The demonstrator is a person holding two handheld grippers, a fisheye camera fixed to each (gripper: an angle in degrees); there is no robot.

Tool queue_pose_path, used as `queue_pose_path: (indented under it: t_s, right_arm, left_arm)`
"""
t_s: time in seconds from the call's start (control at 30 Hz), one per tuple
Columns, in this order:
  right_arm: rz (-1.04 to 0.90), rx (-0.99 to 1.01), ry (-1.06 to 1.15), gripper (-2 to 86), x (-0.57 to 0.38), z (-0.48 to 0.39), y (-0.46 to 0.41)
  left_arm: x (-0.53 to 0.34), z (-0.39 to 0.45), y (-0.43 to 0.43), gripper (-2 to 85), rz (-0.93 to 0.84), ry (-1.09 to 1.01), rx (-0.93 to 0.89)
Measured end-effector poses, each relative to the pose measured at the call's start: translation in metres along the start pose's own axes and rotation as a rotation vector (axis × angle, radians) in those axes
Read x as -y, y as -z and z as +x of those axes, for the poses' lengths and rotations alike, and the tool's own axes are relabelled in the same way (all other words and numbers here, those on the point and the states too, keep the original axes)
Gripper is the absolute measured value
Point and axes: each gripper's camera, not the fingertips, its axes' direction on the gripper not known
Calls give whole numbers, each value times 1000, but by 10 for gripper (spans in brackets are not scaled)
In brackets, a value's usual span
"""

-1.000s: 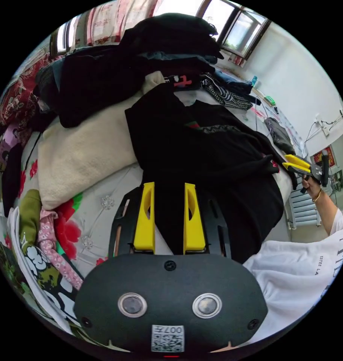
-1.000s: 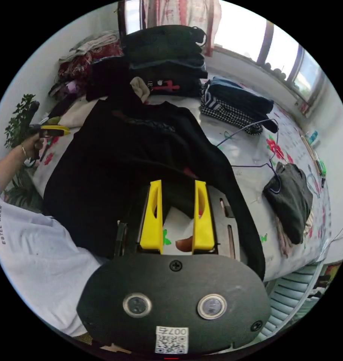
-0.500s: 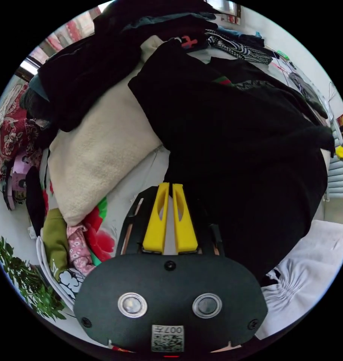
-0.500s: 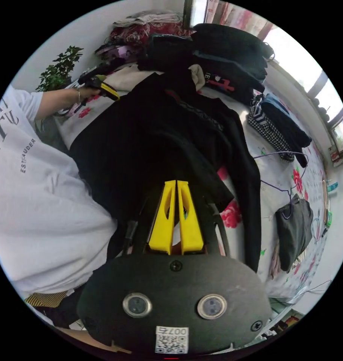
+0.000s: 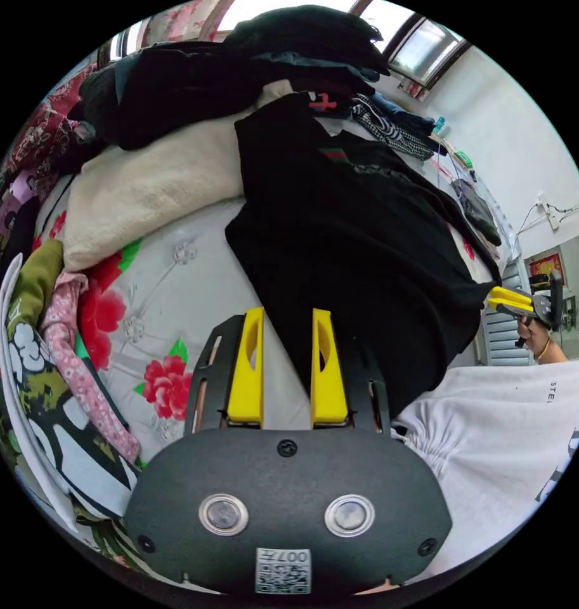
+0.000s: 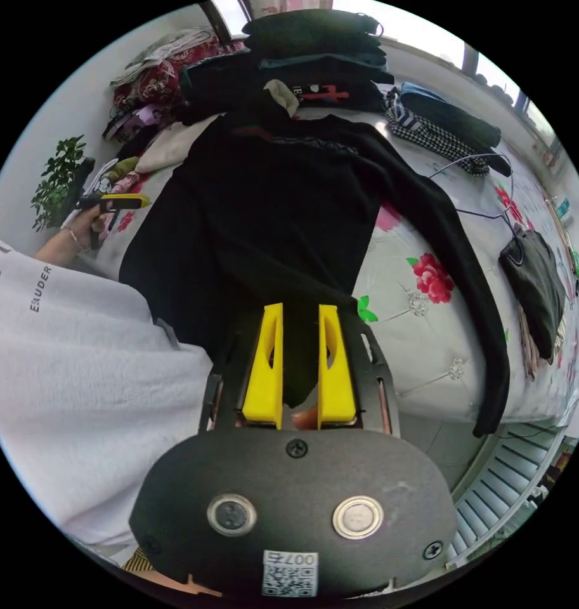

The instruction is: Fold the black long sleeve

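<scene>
Garment: we see the black long sleeve (image 6: 283,209) spread on the floral bedsheet (image 6: 422,304), collar toward the stacked clothes (image 6: 314,38), hem at the near edge.
Right gripper (image 6: 300,330): jaws spread, hem cloth between them; we cannot tell any pinch.
Left gripper (image 5: 288,336): jaws spread at the hem's other corner.
Axis: runs away from both grippers.
Hidden: one sleeve.

- The long sleeve (image 6: 283,209) lies spread on the bed (image 6: 429,330); a stack of folded clothes (image 6: 318,47) sits beyond its collar
- A pillow (image 5: 149,190) lies beside it; a plant (image 6: 58,181) stands past the bed's edge
</scene>
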Motion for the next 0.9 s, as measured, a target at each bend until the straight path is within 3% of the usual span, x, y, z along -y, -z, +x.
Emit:
queue_pose_path:
  t_s: [0.17,0.33,0.47,0.57,0.6,0.67,0.7,0.9]
  right_arm:
    - [70,41,-48,56,-8,8,11]
    - [185,80,-288,67,-35,48,21]
    - [197,77,-328,76,-30,54,14]
    - [37,14,-259,83,-19,42,-14]
    - [-96,-45,-220,86,-19,37,-34]
    - [-52,-141,-141,86,-29,27,-31]
    - [-122,-176,-126,89,-33,27,-34]
    - [-77,79,-305,94,-63,77,-27]
  left_arm:
    - [-49,34,-7,137,-118,10,31]
    - [-79,46,-6,145,-162,26,70]
    - [-92,64,-9,136,-157,-29,140]
    - [-97,76,-11,88,-156,-92,182]
    - [-97,77,-12,74,-164,-112,184]
    - [-99,86,-12,26,-204,-254,303]
    - [-101,87,-13,23,-212,-286,336]
    - [-123,54,-1,48,-219,-211,311]
